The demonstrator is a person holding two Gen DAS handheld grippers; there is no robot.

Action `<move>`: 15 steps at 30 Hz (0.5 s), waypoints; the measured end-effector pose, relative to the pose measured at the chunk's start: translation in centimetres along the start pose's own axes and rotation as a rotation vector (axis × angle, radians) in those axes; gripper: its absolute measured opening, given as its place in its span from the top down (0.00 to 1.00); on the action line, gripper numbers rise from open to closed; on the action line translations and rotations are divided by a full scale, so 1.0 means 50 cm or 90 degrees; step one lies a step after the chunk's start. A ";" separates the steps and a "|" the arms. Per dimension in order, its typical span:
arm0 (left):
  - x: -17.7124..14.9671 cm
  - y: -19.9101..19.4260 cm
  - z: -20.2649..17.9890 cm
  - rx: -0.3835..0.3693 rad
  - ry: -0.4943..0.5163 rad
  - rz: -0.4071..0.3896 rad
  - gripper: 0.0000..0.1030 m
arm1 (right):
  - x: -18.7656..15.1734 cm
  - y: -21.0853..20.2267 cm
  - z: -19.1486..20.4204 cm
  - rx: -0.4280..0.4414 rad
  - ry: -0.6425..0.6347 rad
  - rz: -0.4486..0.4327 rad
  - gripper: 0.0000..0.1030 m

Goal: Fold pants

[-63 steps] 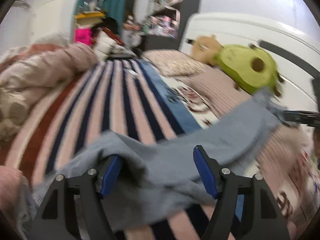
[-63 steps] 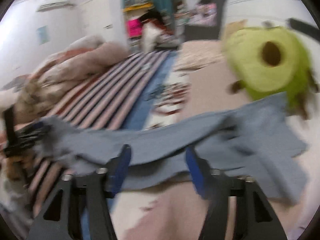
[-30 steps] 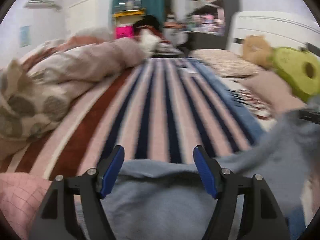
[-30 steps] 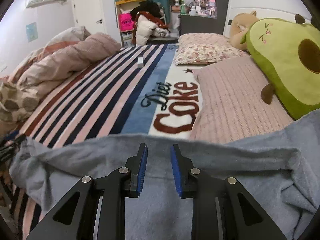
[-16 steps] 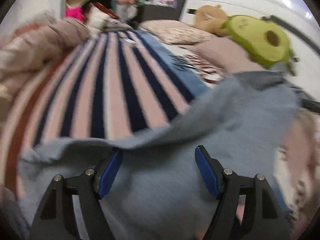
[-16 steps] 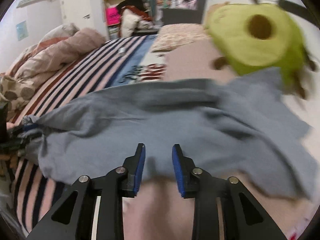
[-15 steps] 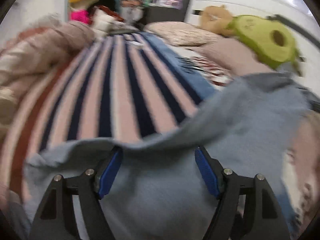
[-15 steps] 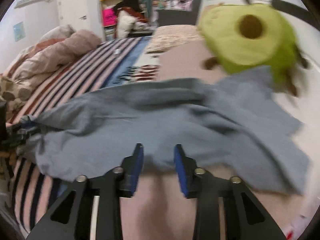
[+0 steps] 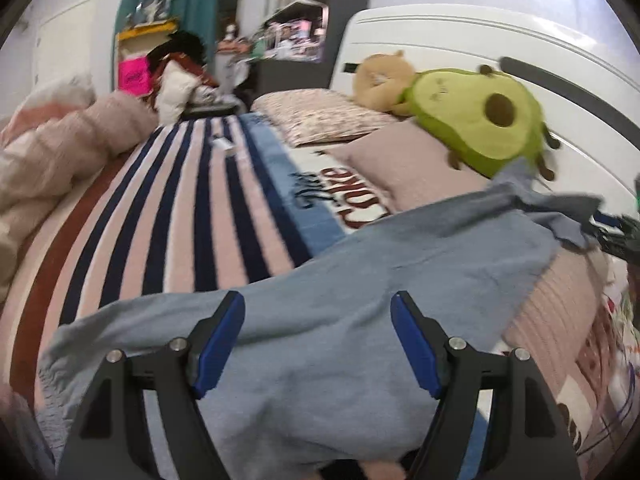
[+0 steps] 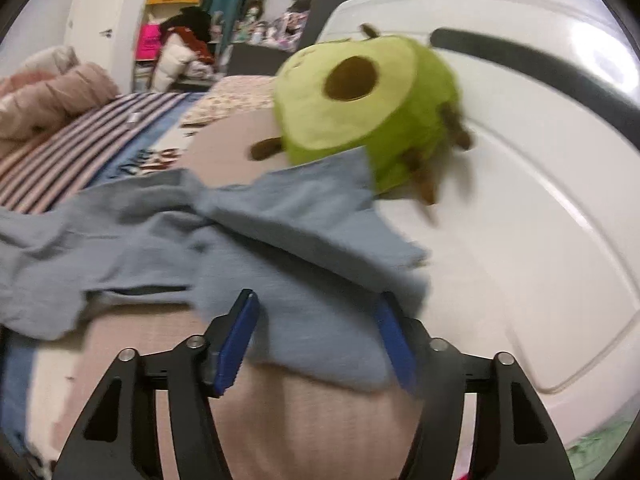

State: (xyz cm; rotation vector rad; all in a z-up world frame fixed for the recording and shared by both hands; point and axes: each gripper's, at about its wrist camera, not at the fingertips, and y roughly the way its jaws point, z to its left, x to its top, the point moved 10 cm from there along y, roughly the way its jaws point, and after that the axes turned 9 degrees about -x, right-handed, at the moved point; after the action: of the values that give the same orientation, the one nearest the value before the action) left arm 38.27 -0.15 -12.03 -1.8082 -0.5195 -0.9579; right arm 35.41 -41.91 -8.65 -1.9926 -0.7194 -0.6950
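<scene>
The grey-blue pants [image 9: 360, 280] lie spread across the bed, running from the striped blanket to the pink pillow. My left gripper [image 9: 316, 342] hovers open over their near part, its blue pads wide apart with cloth below them. In the right wrist view the pants' other end [image 10: 304, 232] lies rumpled against the avocado plush. My right gripper [image 10: 316, 342] is over that end. Its jaws are opening, and cloth lies between the pads without being pressed. The right gripper's tip [image 9: 616, 232] also shows at the right edge of the left wrist view, by the pants' far corner.
A green avocado plush [image 10: 360, 108] and a tan bear plush [image 9: 380, 80] rest against the white headboard [image 10: 540, 200]. A pink pillow [image 9: 560, 300] lies under the pants. A rumpled duvet [image 9: 60, 152] is heaped at the left on the striped blanket [image 9: 180, 220].
The right gripper's pads went from nearly shut to wide apart, and it swung right toward the avocado plush. The left view turned right. The pants, lifted before, now lie on the bed.
</scene>
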 end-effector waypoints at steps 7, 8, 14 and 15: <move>-0.005 0.012 -0.050 -0.020 0.020 0.005 0.30 | -0.003 0.021 -0.072 0.058 0.082 0.009 0.23; -0.006 0.013 -0.049 -0.018 0.018 0.005 0.30 | -0.003 0.025 -0.071 0.079 0.086 0.008 0.24; -0.019 0.022 -0.044 -0.008 0.006 0.003 0.30 | -0.004 0.057 -0.023 0.102 0.017 0.040 0.93; -0.020 0.025 -0.041 -0.003 0.003 0.003 0.30 | -0.001 0.059 -0.021 0.090 0.012 0.043 0.94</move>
State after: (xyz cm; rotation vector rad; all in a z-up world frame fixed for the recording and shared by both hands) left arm 37.77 -2.46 -13.13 -1.8112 -0.5097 -0.9601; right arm 37.27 -44.15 -9.79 -1.8708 -0.6684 -0.6051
